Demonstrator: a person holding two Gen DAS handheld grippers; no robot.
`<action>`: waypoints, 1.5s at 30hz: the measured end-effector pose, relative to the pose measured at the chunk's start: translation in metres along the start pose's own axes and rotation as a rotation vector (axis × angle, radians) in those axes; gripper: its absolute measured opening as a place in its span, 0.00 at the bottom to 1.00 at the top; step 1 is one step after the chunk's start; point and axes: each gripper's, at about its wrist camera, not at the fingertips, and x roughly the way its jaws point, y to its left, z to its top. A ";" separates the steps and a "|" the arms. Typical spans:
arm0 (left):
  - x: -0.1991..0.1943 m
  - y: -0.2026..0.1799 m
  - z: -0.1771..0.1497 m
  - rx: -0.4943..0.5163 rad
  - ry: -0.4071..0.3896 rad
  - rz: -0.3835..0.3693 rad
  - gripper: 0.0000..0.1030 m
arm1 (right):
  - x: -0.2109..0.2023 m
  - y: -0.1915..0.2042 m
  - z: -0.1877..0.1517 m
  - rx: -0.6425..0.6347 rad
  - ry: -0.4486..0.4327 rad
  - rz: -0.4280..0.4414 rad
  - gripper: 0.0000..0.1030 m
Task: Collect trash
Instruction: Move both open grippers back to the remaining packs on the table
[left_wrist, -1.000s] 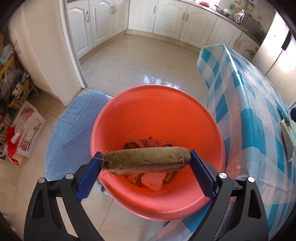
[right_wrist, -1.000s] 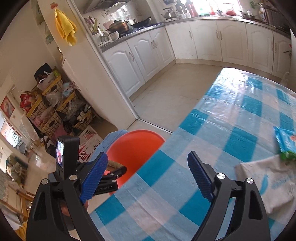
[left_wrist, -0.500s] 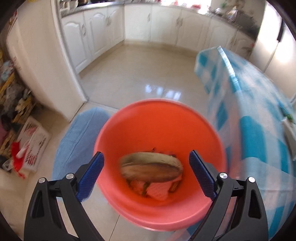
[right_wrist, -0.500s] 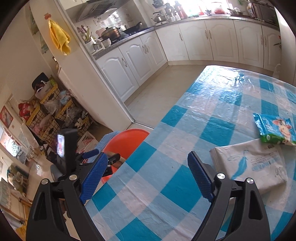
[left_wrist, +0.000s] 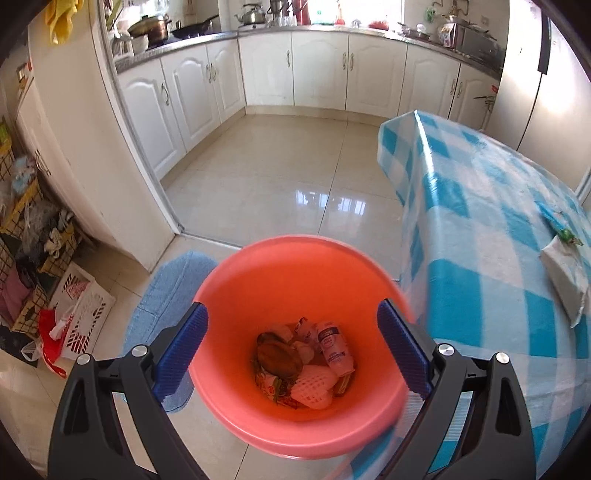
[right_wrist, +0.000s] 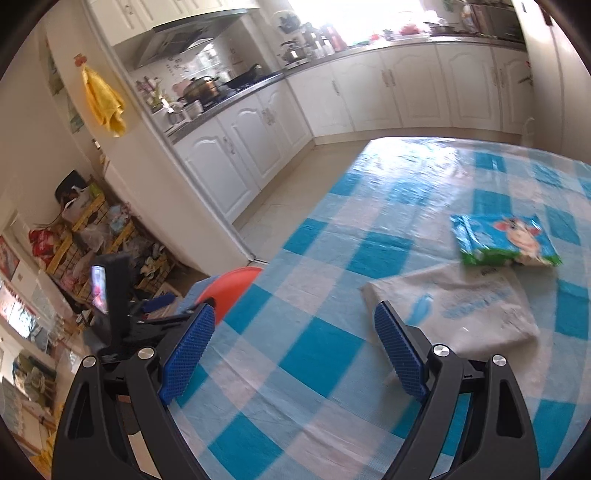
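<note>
Since 1 s ago, the brown root (left_wrist: 277, 357) has left our left tool (left_wrist: 291, 349): it now lies in the orange bin (left_wrist: 295, 258) among wrappers and a small bottle (left_wrist: 334, 348), and that tool hangs over the bin, pads apart and holding nothing. Our right tool (right_wrist: 293, 352), also spread and carrying nothing, has swung toward the table (right_wrist: 317, 354), where a white bag (right_wrist: 465, 310) and a blue packet (right_wrist: 504, 240) remain, likely next.

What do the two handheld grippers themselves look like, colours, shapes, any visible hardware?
The left gripper and right gripper look alike: two matte black plastic arms with triangular cut-outs, silver round bolt heads near the finger roots, and flat rectangular blue finger pads with a fine ribbed texture. No cables, sleeves or printed markings show.
</note>
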 end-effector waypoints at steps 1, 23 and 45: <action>-0.005 -0.002 0.001 -0.004 -0.008 -0.009 0.91 | -0.001 -0.004 -0.003 0.009 -0.001 -0.004 0.85; -0.077 -0.101 -0.003 0.182 -0.104 -0.284 0.91 | -0.067 -0.090 -0.044 0.176 -0.081 -0.092 0.88; -0.030 -0.263 0.003 0.724 0.066 -0.520 0.91 | -0.118 -0.165 -0.070 0.338 -0.157 -0.096 0.88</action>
